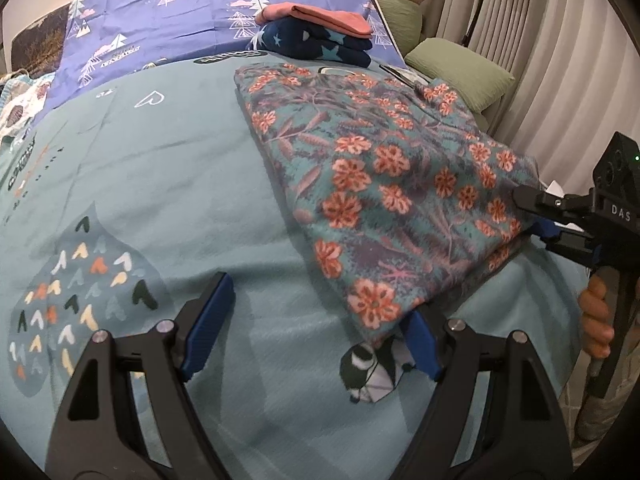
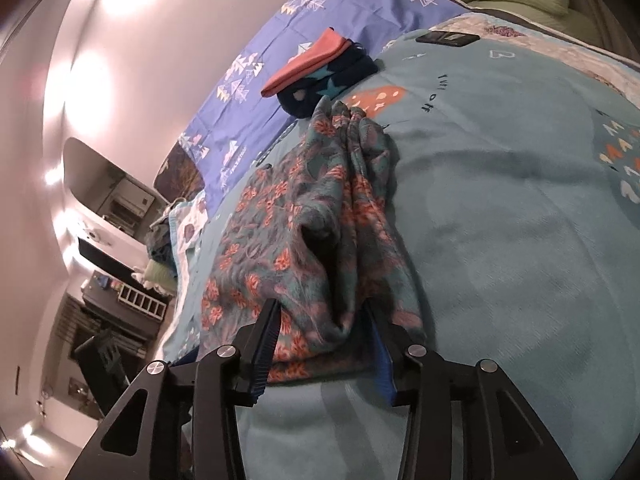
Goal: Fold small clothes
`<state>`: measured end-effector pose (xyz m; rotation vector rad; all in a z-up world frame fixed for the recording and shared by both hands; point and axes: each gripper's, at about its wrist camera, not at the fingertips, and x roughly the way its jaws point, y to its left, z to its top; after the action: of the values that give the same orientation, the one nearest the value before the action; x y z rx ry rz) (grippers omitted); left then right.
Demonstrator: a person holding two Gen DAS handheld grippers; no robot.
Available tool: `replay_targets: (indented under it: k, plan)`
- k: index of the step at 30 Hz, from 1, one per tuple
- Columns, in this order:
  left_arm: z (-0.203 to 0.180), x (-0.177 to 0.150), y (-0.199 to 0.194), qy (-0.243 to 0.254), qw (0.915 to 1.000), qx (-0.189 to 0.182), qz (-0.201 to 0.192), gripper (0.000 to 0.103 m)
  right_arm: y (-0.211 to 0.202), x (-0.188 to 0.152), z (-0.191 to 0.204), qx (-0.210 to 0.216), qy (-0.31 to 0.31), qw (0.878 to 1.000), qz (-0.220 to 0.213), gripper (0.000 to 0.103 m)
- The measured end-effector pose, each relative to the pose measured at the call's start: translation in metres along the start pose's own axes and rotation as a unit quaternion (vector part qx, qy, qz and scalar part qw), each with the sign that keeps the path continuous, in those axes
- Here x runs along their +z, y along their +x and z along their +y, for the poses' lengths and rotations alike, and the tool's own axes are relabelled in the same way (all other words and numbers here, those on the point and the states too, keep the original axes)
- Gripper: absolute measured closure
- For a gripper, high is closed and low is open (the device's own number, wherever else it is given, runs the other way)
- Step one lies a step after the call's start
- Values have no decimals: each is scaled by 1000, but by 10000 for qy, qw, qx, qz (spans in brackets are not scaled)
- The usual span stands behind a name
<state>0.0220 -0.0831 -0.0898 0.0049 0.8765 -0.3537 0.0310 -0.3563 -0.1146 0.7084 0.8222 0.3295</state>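
A teal fleece garment with orange flowers [image 1: 380, 168] lies folded on the teal blanket [image 1: 160, 184]. My left gripper [image 1: 316, 332] stands wide open just above the blanket, and its right finger touches the garment's near corner. My right gripper [image 1: 534, 220] straddles the garment's right edge, one finger above it and one below. In the right wrist view the garment [image 2: 296, 216] bunches into a ridge between the jaws of the right gripper [image 2: 324, 340]. Those jaws stand apart, and the pads do not press on the cloth.
A stack of folded clothes, pink on navy with stars [image 1: 316, 32], sits at the far side on a purple sheet [image 1: 180, 20]. Green pillows [image 1: 460, 72] and a curtain [image 1: 560, 40] stand to the right. A hand [image 1: 596, 316] holds the right gripper's handle. More patterned cloth [image 1: 20, 108] lies far left.
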Motion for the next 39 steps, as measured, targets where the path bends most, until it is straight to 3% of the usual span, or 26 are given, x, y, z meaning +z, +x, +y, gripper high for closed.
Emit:
replay_targets:
  k: [4, 6, 7, 8, 10, 13, 17, 21, 23, 26, 29, 34, 37, 39]
  plan:
    - [-2, 2, 3, -36, 10000, -28, -52, 23, 3, 5, 7, -62, -49, 9999, -61, 64]
    - [-4, 3, 5, 45, 10000, 15, -61, 23, 3, 7, 12, -113, -142, 9998, -53, 95]
    - [-5, 3, 4, 56, 10000, 27, -77, 28, 1, 8, 13, -119, -131, 9998, -81, 95]
    - [-6, 3, 2, 50, 9999, -37, -96, 49, -2, 10, 14, -87, -91, 9998, -154, 96]
    - [-7, 5, -3, 88, 9998, -189, -51, 80, -16, 15, 19, 67, -42, 9994, -339, 97]
    - [-9, 5, -18, 223, 9995, -180, -132, 88, -39, 22, 27, 279, -68, 9979, -580, 97]
    - [-12, -4, -24, 436, 9985, -315, -47, 88, -33, 20, 18, -247, -245, 9987, -372, 97]
    - [-13, -14, -13, 513, 9977, -388, 213, 88, -8, 6, -18, -530, 175, 9984, 78, 92]
    - [-12, -12, -16, 493, 9976, -440, 226, 88, -17, 5, -19, -413, 177, 9990, -49, 87]
    - [-10, -3, -28, 498, 9968, -607, 165, 86, -39, 14, -8, -571, -118, 9973, -452, 78]
    - [-10, 10, -44, 501, 9944, -930, -56, 86, -53, 29, 3, -690, -392, 9939, -769, 75]
    - [-14, 30, -66, 552, 9853, -1579, -343, 85, -36, 53, 14, -786, -546, 9932, -660, 70]
    - [-19, 39, -63, 700, 9862, -1441, -425, 72, -18, 65, 20, -813, -686, 9930, -521, 69]
    - [-24, 44, -49, 780, 9869, -1370, -346, 72, -4, 72, 21, -811, -737, 9930, -450, 69]
